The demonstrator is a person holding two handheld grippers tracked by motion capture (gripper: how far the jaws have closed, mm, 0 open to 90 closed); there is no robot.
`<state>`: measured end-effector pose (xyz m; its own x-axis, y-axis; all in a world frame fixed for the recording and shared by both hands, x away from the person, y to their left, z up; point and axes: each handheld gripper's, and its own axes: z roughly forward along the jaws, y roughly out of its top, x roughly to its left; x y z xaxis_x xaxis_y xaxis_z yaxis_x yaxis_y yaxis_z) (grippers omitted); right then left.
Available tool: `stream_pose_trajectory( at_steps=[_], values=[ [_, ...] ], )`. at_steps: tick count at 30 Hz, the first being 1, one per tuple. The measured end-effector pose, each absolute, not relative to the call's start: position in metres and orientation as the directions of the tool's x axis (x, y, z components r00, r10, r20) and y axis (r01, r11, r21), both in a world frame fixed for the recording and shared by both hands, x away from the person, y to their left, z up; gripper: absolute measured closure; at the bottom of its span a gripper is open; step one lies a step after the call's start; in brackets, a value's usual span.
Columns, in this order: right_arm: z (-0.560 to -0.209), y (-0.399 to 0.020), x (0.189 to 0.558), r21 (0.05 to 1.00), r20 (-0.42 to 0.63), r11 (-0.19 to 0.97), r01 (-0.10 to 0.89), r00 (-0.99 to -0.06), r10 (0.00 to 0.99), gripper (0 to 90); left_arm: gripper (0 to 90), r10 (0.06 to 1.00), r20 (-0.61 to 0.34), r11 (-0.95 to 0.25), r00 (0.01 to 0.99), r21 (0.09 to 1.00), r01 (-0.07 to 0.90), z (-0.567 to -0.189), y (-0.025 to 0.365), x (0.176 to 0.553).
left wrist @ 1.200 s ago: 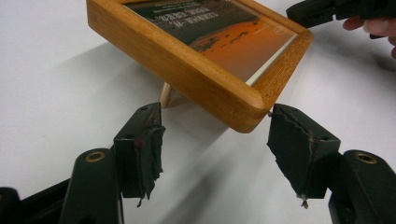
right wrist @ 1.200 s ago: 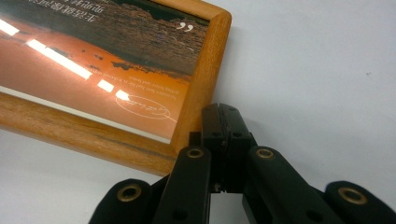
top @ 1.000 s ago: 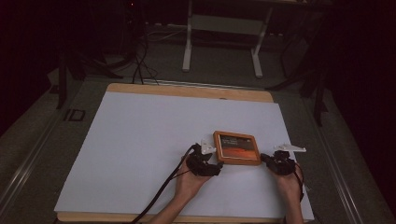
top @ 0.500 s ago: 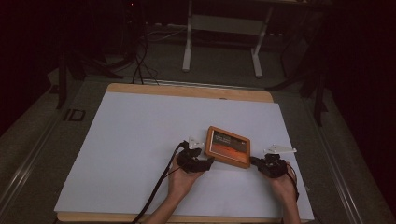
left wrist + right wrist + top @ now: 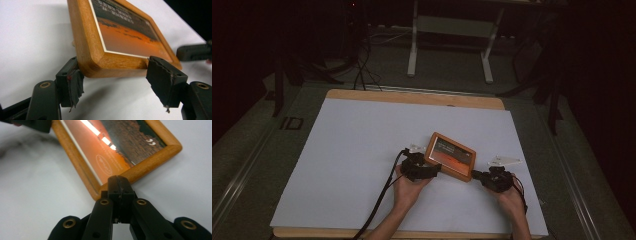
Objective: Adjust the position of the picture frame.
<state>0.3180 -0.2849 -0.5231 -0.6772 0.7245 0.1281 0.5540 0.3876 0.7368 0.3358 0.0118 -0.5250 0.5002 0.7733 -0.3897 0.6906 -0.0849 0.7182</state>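
A wooden picture frame [image 5: 450, 156] with an orange print lies askew on the white table top [image 5: 352, 150], its left end raised a little. My left gripper [image 5: 433, 168] is at the frame's left corner. In the left gripper view the frame [image 5: 120, 37] has its short edge between the fingertips of my left gripper [image 5: 115, 72]. The jaws have just been opening and stand wide around that edge. My right gripper [image 5: 475, 175] is shut with nothing between its jaws. In the right gripper view its tip [image 5: 119, 183] touches the frame [image 5: 112, 152] near a corner.
The table's near edge [image 5: 412, 233] runs just under my forearms. Bare white surface stretches to the left and far side of the frame. Beyond the table stand a metal stand's legs [image 5: 449, 45] and floor cables [image 5: 362, 65] in the dark.
The frame has slid left and toward me and turned clockwise. Both hands have moved left with it, and the left jaws stand wider.
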Motion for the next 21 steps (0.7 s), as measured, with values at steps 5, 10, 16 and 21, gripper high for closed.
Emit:
stream_pose_trajectory(
  at_steps=[5, 10, 16, 21],
  values=[
    [-0.5232, -0.2799, 0.3174, 0.735, 0.131, 0.402, 0.545, -0.697, 0.705, 90.0, 30.6, 0.766, -0.423, -0.049, 0.484, 0.712, 0.700, -0.5254, 0.0165, 0.3415],
    [-0.5234, -0.2786, 0.3174, 0.734, 0.129, 0.412, 0.540, -0.706, 0.696, 90.0, 31.0, 0.762, -0.429, -0.041, 0.484, 0.715, 0.698, -0.5248, 0.0188, 0.3446],
    [-0.5233, -0.2784, 0.3176, 0.733, 0.128, 0.418, 0.537, -0.713, 0.690, 90.0, 32.0, 0.764, -0.436, -0.035, 0.475, 0.707, 0.707, -0.5238, 0.0191, 0.3459],
    [-0.5221, -0.2785, 0.3201, 0.734, 0.117, 0.422, 0.532, -0.712, 0.693, 87.0, 32.5, 0.768, -0.427, -0.045, 0.477, 0.707, 0.705, -0.5226, 0.0203, 0.3451]
  ],
)
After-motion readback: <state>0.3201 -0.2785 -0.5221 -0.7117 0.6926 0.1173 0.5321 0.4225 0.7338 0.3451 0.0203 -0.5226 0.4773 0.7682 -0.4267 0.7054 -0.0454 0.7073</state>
